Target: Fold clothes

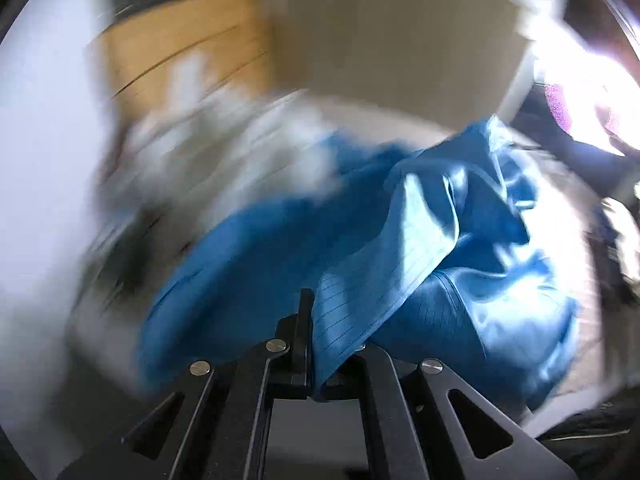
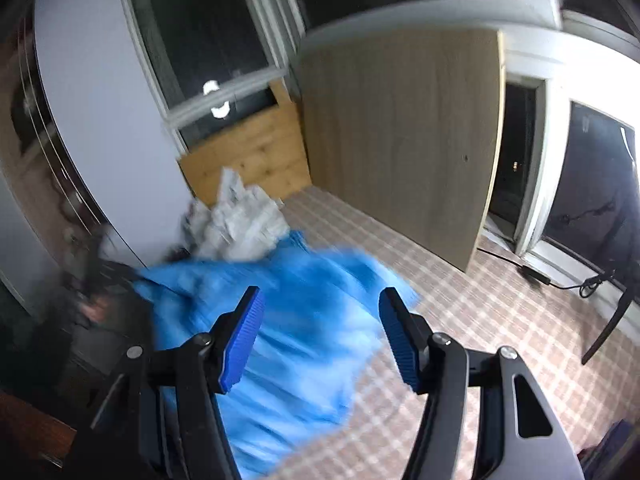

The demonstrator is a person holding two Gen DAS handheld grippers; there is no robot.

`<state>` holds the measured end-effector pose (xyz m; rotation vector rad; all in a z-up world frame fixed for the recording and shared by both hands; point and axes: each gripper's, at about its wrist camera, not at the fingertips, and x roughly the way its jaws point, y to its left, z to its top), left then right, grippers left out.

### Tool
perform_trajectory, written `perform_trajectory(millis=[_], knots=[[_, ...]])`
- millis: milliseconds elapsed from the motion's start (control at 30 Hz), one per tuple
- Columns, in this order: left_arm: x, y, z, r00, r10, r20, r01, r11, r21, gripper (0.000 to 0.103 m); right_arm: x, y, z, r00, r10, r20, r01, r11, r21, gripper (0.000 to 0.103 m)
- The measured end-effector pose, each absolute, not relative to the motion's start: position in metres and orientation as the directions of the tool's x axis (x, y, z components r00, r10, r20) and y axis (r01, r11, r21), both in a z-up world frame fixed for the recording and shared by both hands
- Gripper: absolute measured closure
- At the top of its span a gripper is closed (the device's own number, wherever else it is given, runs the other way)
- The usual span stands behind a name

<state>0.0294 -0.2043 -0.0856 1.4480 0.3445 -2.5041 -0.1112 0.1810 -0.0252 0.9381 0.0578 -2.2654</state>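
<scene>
A blue garment (image 1: 440, 240) lies crumpled on a checked surface, blurred in both views. In the left wrist view my left gripper (image 1: 311, 316) is shut on a fold of the blue cloth, which drapes over its right finger and hides it. In the right wrist view my right gripper (image 2: 320, 332) stands open above the blue garment (image 2: 304, 276). Its blue ribbed pads (image 2: 244, 340) are apart and touch nothing. A dark blurred shape (image 2: 100, 292) sits at the garment's left end.
A crumpled white-grey cloth pile (image 2: 240, 220) lies behind the garment by a pine panel (image 2: 256, 156). A tall wooden cabinet (image 2: 400, 140) stands at the back. The checked surface (image 2: 460, 320) stretches right, with a black cable (image 2: 532, 272) near the window frame.
</scene>
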Motion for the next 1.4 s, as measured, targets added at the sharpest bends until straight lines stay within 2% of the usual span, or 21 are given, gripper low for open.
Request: perform_trajectory(millis=[167,333,467,633,900,967,1000,1033,1233,1400], knots=[[0.071,-0.235,-0.114,-0.436,-0.115,-0.893,0.445,-0.89,-0.103,0.102,-0.155,0.107,-0.073,-0.453,-0.454,-0.767,0.716,-0.698,-0.01,0.044],[0.082,-0.237,-0.121,-0.432,-0.109,-0.895,0.463,-0.879,-0.116,0.102,-0.201,0.022,-0.091,-0.384,-0.441,-0.811,0.836,-0.538,-0.104,0.044],[0.077,-0.245,-0.133,-0.425,-0.102,-0.9,0.473,-0.872,-0.125,0.101,-0.246,-0.036,-0.103,-0.285,-0.443,-0.85,0.909,-0.407,-0.093,0.044],[0.067,-0.251,-0.143,-0.408,-0.095,-0.908,0.473,-0.873,-0.121,0.101,-0.283,-0.098,-0.141,-0.171,-0.331,-0.928,0.969,-0.225,-0.099,0.039],[0.056,-0.259,-0.159,-0.365,-0.095,-0.926,0.487,-0.867,-0.103,0.101,-0.314,-0.136,-0.201,0.024,-0.251,-0.968,0.99,-0.129,0.058,0.037],[0.053,-0.258,-0.161,-0.361,-0.097,-0.927,0.483,-0.87,-0.097,0.101,-0.31,-0.131,-0.207,0.056,-0.253,-0.966,0.986,-0.14,0.094,0.058],[0.051,-0.256,-0.16,-0.364,-0.098,-0.926,0.475,-0.875,-0.094,0.101,-0.306,-0.126,-0.206,0.051,-0.255,-0.966,0.985,-0.149,0.091,0.085],[0.049,-0.255,-0.158,-0.37,-0.099,-0.924,0.469,-0.878,-0.093,0.101,-0.301,-0.119,-0.204,0.045,-0.259,-0.965,0.983,-0.161,0.089,0.095],[0.039,-0.246,-0.116,-0.489,-0.112,-0.865,0.403,-0.909,-0.11,0.101,-0.25,-0.053,-0.138,-0.107,-0.357,-0.928,0.954,-0.301,0.006,0.1],[0.017,-0.239,-0.069,-0.57,-0.121,-0.813,0.3,-0.951,-0.069,0.101,-0.22,0.022,-0.057,-0.351,-0.48,-0.804,0.813,-0.583,-0.007,0.101]])
